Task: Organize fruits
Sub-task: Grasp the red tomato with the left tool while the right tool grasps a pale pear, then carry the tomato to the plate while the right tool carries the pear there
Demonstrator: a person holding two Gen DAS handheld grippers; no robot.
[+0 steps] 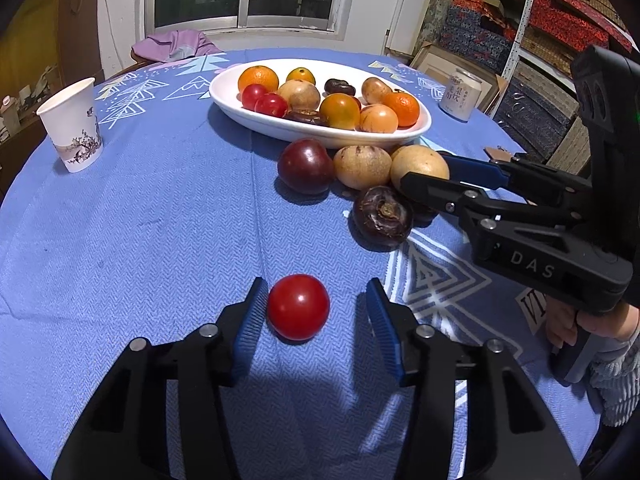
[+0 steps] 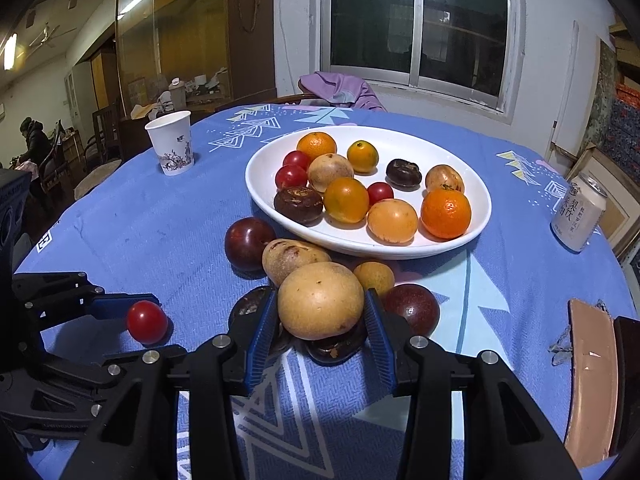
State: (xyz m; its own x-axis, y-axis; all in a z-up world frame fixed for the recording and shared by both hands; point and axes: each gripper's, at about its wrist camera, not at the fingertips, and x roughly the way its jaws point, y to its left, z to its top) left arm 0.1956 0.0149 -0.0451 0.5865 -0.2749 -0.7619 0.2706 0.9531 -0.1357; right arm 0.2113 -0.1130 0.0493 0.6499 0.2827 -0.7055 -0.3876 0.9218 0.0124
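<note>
My left gripper (image 1: 316, 326) is low over the blue tablecloth, jaws open. A red cherry tomato (image 1: 298, 306) lies between them against the left pad (image 1: 250, 326), with a gap to the right pad; this gripper (image 2: 164, 326) and tomato (image 2: 147, 322) also appear in the right wrist view. My right gripper (image 2: 320, 332) is shut on a large tan round fruit (image 2: 320, 300), both pads pressing its sides. That fruit (image 1: 418, 164) belongs to a loose pile in front of the white oval plate (image 2: 400, 138), which holds several oranges, tomatoes and brown fruits.
The pile holds a dark red plum (image 1: 306, 166), another tan fruit (image 1: 362, 166), a dark water chestnut (image 1: 382, 216) and a purple fruit (image 2: 412, 308). A paper cup (image 1: 74, 124) stands far left, a drink can (image 2: 578, 216) far right, a pink flat object (image 2: 592, 380) near right.
</note>
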